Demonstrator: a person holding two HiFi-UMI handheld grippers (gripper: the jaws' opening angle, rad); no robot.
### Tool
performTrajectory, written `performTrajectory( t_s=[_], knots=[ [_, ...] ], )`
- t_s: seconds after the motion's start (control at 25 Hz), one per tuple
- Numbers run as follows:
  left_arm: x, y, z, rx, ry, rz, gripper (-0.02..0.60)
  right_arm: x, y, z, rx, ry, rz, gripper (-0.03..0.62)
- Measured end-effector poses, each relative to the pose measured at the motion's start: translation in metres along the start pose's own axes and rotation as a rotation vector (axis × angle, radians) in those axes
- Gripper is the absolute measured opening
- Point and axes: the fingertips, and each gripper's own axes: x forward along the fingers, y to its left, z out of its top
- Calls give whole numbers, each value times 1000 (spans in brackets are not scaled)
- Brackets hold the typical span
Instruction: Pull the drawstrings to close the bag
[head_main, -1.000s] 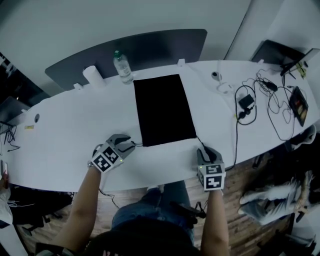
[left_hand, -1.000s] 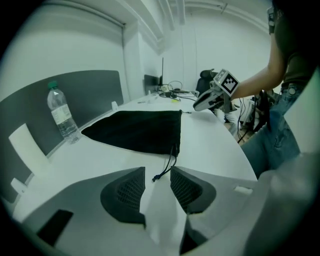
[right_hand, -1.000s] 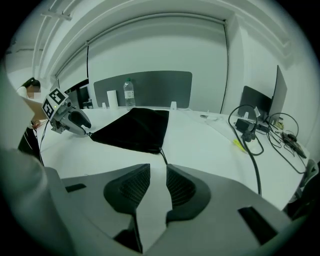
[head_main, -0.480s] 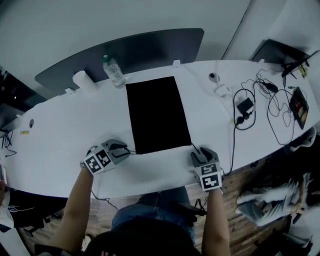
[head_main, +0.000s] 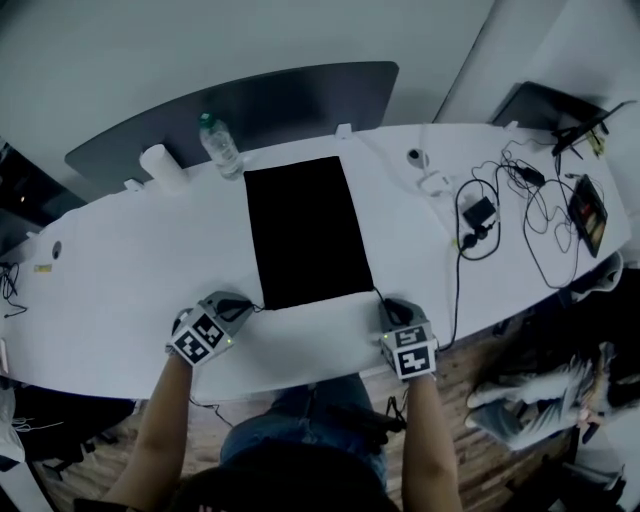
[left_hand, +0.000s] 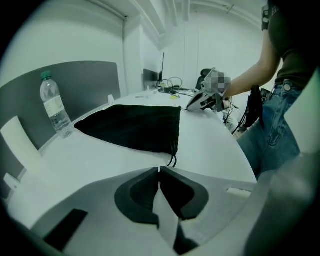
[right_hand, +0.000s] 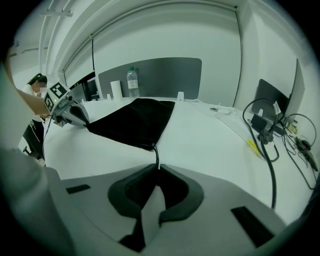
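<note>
The black bag (head_main: 305, 230) lies flat in the middle of the white table (head_main: 120, 270), its long sides running from near to far and its mouth along the near edge, close to the person. A cord comes out at each near corner.

The left gripper (head_main: 248, 304) sits at the bag's near-left corner. In the left gripper view its jaws are closing and have come almost together, with only a thin slit between the dark pads. The looped left drawstring (left_hand: 173, 159) runs from the bag's corner down to the jaw tips and appears to be pinched there, though the very end of the loop is hard to make out.

The right gripper (head_main: 386, 301) sits at the near-right corner. Its jaws are closing too and stand nearly together, and the right drawstring (right_hand: 156, 156) runs straight from the bag's corner into the gap between the tips, where the pads press on it.

At the table's far left stand a water bottle (head_main: 218, 145) and a white roll (head_main: 160, 165), in front of a grey divider panel (head_main: 290, 95). Cables (head_main: 478, 215) lie well apart from the bag on the right.
</note>
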Motion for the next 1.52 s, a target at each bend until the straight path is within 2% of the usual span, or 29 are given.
performTrajectory(
  t_s=[0.24, 0.52, 0.84, 1.28, 1.52],
  knots=[
    [-8, 1, 0, -27, -12, 88, 12, -9, 2, -2, -13, 21, -68, 11],
    [-46, 9, 19, -121, -157, 187, 11, -44, 8, 16, -43, -45, -181, 11],
    [-80, 25, 37, -167, -240, 292, 11, -70, 8, 47, -80, -113, -264, 11],
    [-122, 54, 64, -263, -337, 481, 11, -83, -25, 94, -147, -194, -276, 11],
    [-137, 62, 74, -305, -362, 559, 11, -83, -37, 114, -185, -218, -264, 11]
  ],
)
